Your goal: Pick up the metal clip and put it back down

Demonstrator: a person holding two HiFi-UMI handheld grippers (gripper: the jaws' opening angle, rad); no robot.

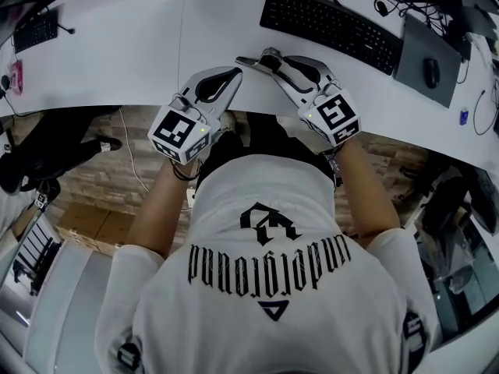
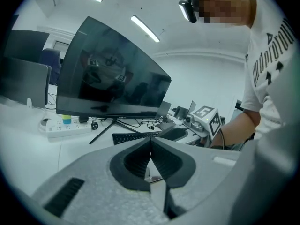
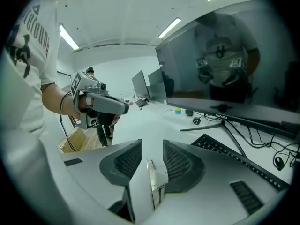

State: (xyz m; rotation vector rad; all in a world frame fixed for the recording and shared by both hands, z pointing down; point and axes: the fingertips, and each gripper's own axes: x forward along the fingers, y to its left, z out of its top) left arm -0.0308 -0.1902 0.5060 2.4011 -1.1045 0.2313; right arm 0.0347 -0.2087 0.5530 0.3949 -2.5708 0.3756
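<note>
The metal clip (image 3: 157,178) is a small shiny strip standing on edge on the white desk (image 1: 117,53). It sits between the jaws of my right gripper (image 3: 152,146), close against the right pad, with a gap on its left. That gripper is open. In the head view the clip (image 1: 251,61) pokes out leftward at the tip of the right gripper (image 1: 267,57), near the desk's front edge. My left gripper (image 1: 232,74) rests beside it, jaws touching and nothing held. In the left gripper view its jaws (image 2: 150,142) meet at the tip.
A black keyboard (image 1: 331,23) lies behind the grippers, with a mouse (image 1: 431,72) on a dark pad to its right. A large dark monitor (image 2: 112,74) stands on the desk, a white power strip (image 2: 65,125) to its left. Cables trail at the back.
</note>
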